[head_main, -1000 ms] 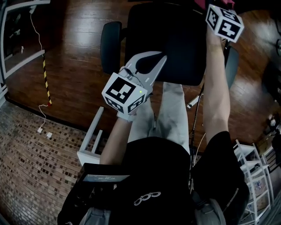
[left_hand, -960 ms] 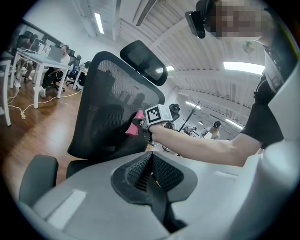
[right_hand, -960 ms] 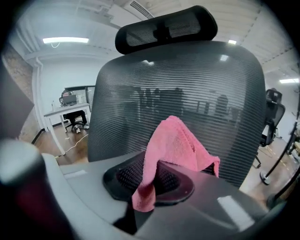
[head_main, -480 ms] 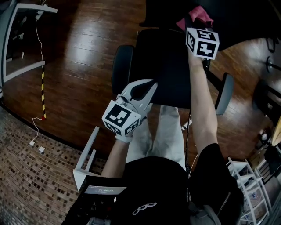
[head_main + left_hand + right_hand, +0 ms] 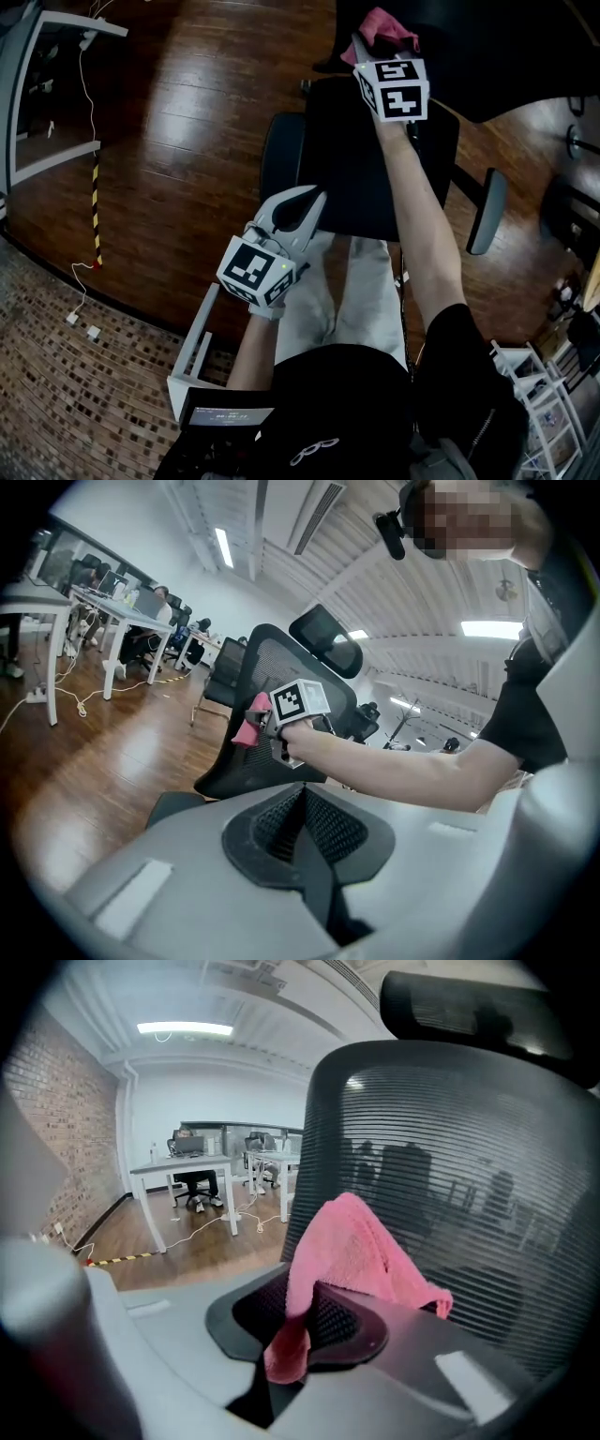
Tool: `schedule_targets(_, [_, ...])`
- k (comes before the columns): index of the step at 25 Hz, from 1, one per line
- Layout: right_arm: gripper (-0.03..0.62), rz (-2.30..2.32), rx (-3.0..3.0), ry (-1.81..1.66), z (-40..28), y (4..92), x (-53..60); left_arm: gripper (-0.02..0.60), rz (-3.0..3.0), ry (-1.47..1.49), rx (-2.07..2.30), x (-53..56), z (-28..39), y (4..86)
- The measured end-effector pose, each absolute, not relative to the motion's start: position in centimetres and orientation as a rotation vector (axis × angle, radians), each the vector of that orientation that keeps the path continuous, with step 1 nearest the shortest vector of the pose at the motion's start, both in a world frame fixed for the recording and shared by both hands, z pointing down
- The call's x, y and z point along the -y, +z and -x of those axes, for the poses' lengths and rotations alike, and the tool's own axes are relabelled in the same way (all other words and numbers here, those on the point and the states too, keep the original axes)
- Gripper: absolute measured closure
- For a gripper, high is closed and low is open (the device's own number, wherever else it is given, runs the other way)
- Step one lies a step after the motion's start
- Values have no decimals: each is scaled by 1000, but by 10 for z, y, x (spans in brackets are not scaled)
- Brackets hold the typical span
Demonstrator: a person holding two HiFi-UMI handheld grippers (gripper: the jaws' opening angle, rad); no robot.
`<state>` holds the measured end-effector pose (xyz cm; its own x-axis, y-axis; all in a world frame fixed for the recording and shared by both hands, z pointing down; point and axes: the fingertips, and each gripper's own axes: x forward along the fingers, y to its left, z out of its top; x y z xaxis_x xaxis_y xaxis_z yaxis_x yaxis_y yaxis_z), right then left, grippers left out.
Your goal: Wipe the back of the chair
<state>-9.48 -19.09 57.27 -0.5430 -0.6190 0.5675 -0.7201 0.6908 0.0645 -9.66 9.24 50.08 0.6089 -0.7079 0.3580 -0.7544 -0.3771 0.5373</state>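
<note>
Starting nearest the body: left tongs (image 5: 302,803) sit low over the person's light trousers (image 5: 361,281), by the front edge of the seat (image 5: 366,187). Tips pressed together, nothing between them. Idle.

Further out: right arm (image 5: 422,225) stretches over the seat of the black mesh-backed office chair (image 5: 281,159). Right tongs (image 5: 302,1302) are pinching a pink fluffy cloth (image 5: 352,1246). One fold stands up above the tips; a short tail hangs below them.

Cloth position: held level with the middle of the black mesh backrest (image 5: 469,1204), under the headrest (image 5: 469,1012), towards the backrest's left edge as the right gripper view shows it. The left gripper view puts the cloth at the backrest's side rim. Contact not confirmed: the cloth is at or just beside the mesh, and I cannot tell which.

Progress (judgement): early.
- Done: cloth gripped and at the work surface.
- Not readable: no streak, damp mark or cleaned patch shows on the mesh, so the frames do not say whether any of it is wiped.
- Left: press the cloth flat to the mesh, then sweep across the width and down the height.

Risk (judgement): the loose fold may bunch, not spread, on open mesh.

Beyond the chair: dark wooden floor (image 5: 187,112).
</note>
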Motion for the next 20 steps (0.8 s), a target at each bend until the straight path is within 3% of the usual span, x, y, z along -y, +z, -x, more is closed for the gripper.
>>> schedule_targets(12, [554, -736, 2562, 68, 192, 520, 165, 591, -2120, 81, 1201, -96, 123, 496])
schedule_targets(20, [553, -954, 2507, 173, 117, 519, 203, 591, -2139, 105, 1158, -88, 100, 497])
